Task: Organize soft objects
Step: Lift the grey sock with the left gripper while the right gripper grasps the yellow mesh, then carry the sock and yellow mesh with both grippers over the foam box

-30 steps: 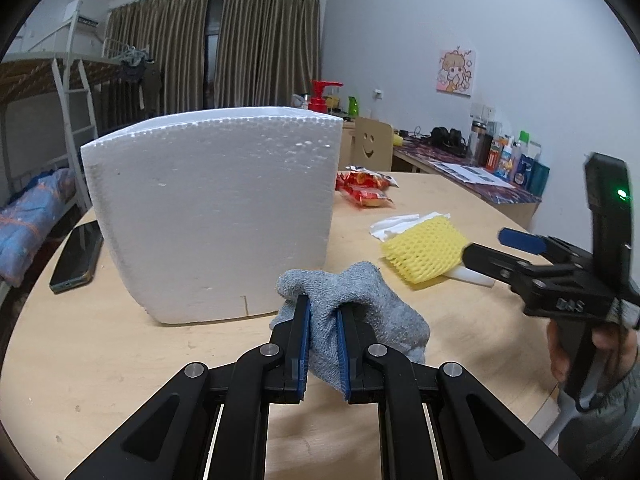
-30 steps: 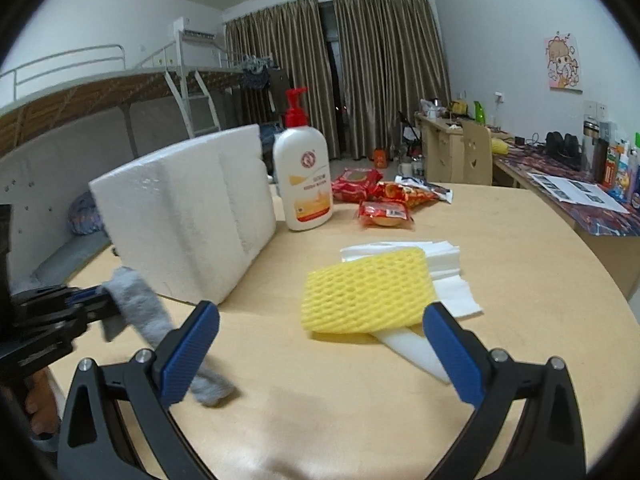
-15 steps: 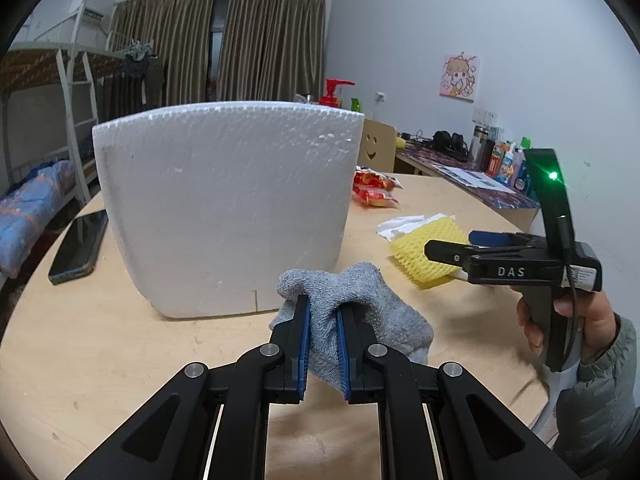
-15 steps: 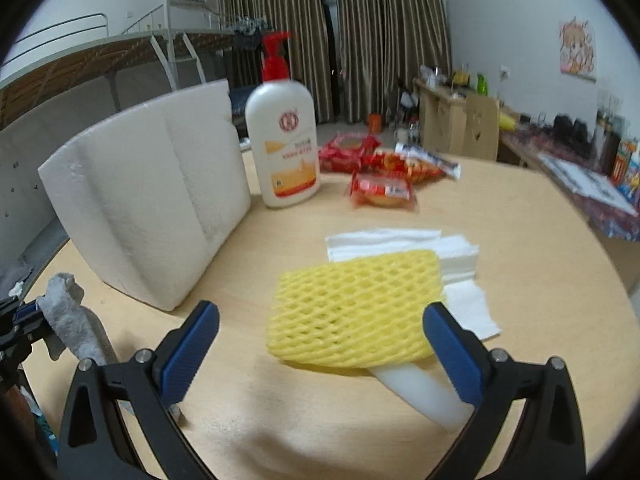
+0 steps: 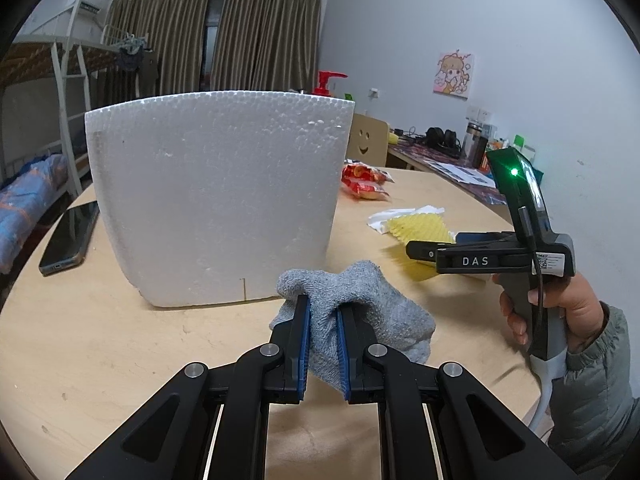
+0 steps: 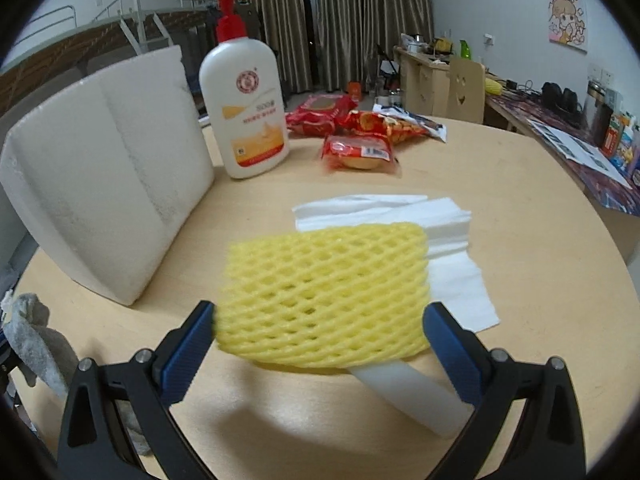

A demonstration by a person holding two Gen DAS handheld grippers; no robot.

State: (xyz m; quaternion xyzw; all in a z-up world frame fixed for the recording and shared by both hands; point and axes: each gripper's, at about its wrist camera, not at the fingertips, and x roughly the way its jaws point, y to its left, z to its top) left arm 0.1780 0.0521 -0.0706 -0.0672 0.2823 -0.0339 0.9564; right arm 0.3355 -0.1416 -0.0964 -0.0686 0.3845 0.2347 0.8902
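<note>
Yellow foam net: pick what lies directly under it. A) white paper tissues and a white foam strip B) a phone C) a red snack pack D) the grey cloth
A: in the right wrist view the net rests on the tissues, and a white foam strip sticks out from beneath its near edge.

A grey knitted cloth (image 5: 360, 312); a plain white speckled foam block (image 5: 216, 196); a pale yellow foam net sleeve (image 6: 324, 292) with an open diamond mesh — white paper tissues (image 6: 436, 220) behind it; a white pump bottle (image 6: 244, 108), red-capped with orange label; a light wood table (image 6: 520, 240).
</note>
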